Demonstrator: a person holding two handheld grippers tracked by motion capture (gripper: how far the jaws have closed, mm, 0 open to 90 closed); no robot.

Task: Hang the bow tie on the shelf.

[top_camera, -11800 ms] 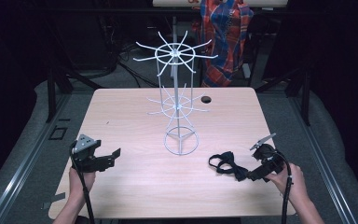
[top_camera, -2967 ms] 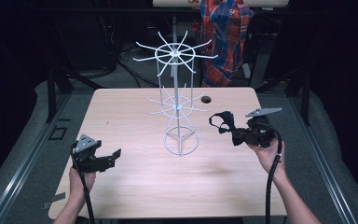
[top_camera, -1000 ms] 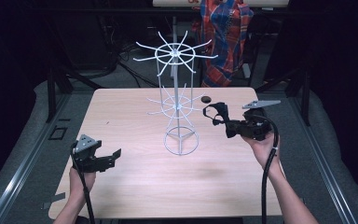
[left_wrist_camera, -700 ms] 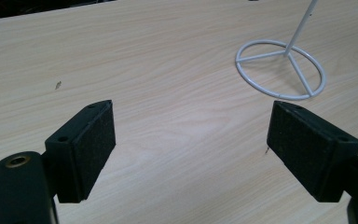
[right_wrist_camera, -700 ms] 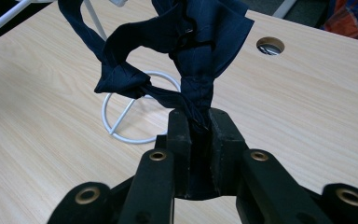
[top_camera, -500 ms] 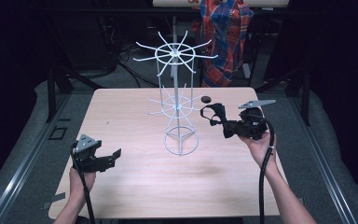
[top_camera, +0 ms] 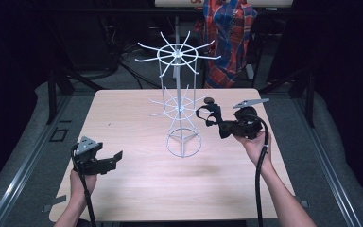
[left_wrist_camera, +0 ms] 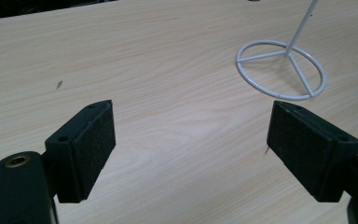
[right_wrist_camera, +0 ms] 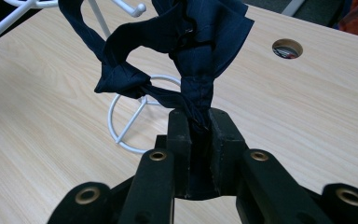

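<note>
Left tool (top_camera: 116,158) sits low over the desk (top_camera: 137,118), jaws wide apart, nothing between them. Centre, the white wire rack (top_camera: 179,106) stands on its ring base. Right tool (right_wrist_camera: 198,135) is clamped on a dark cloth loop (right_wrist_camera: 177,42), held up just beside the rack's lower hooks (right_wrist_camera: 137,8). Risk here: the floppy loop may miss a hook tip, or a nudge could tip the light rack.
</note>
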